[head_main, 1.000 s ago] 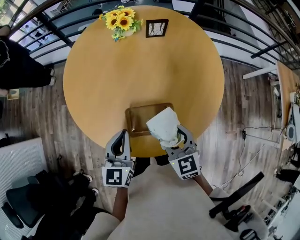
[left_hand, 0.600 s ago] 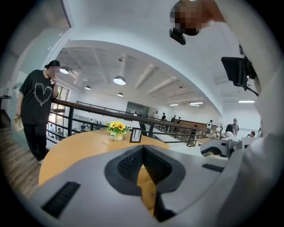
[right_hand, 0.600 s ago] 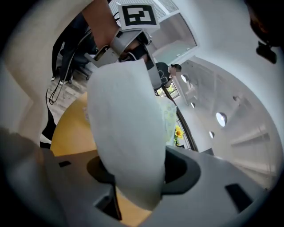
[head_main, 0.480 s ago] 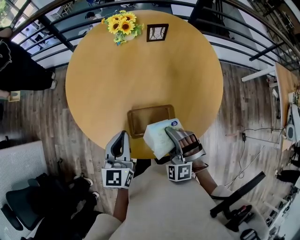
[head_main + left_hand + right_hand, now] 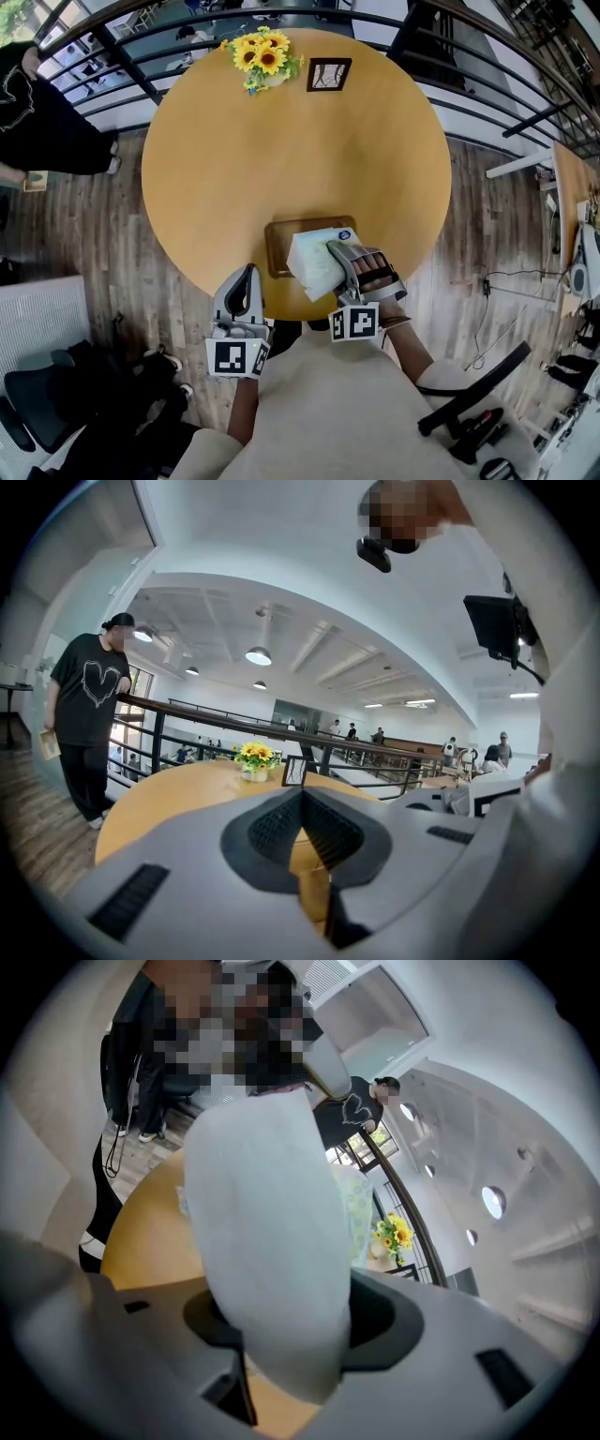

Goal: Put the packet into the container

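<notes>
A white soft packet (image 5: 314, 262) hangs over the right part of a brown rectangular tray (image 5: 277, 249) near the round table's front edge. My right gripper (image 5: 337, 255) is shut on it, turned on its side, with the marker cube toward me. In the right gripper view the packet (image 5: 267, 1241) fills the space between the jaws of that gripper (image 5: 281, 1335) and hides most of what lies ahead. My left gripper (image 5: 246, 283) stays at the table's near edge, left of the tray, shut and holding nothing; in the left gripper view its tips (image 5: 300, 803) meet.
The round wooden table (image 5: 281, 150) carries a pot of sunflowers (image 5: 265, 58) and a small picture frame (image 5: 328, 74) at its far side. A black railing (image 5: 122, 56) runs behind it. A person in black (image 5: 37, 112) stands at the far left.
My right gripper has rolled onto its side and carried the packet forward, from the tray's near right corner to over the tray. The left gripper has stayed in place.
</notes>
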The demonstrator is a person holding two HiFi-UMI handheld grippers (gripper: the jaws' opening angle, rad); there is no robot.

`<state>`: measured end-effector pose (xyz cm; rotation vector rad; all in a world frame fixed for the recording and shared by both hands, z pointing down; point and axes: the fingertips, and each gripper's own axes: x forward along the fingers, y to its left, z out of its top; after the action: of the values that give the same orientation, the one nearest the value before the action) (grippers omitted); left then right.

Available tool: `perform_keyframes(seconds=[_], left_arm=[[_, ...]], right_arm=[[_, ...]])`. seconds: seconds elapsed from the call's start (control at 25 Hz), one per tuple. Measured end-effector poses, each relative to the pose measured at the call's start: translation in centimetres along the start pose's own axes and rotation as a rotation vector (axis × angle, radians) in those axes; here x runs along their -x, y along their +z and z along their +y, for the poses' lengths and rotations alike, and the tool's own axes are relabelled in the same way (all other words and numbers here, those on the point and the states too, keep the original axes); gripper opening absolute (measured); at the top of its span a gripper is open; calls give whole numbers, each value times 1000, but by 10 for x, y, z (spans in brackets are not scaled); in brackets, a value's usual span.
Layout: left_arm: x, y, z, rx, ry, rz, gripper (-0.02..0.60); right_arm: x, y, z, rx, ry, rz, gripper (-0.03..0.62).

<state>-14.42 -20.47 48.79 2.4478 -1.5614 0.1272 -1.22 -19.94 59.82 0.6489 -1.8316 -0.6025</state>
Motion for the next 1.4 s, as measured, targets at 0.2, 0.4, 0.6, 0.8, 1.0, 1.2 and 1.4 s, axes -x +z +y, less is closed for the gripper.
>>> perform_keyframes(seconds=[0.2, 0.4, 0.6, 0.8, 1.0, 1.2, 1.4], left_arm=[[6, 1, 10, 7, 29, -12, 5], [7, -2, 9, 13, 28, -8, 5], [6, -3, 8, 19, 27, -12, 5], [8, -1, 12, 21, 36, -16, 5], [7, -2, 16, 20, 47, -13, 5], [10, 0, 15, 19, 57, -14, 5], [12, 1, 21, 22, 70, -15, 5]], right_arm=[[-17, -2, 9, -11, 111, 9, 252], [-29, 3, 16, -1, 221, -6, 252], [-49, -1, 25, 15, 336, 13, 252], [-60, -12, 42, 25, 421, 56, 252], [-73, -21, 51, 28, 501, 84, 252], [-81, -26, 62, 2, 620, 120, 253], [-88, -27, 69, 19, 740, 174, 253]])
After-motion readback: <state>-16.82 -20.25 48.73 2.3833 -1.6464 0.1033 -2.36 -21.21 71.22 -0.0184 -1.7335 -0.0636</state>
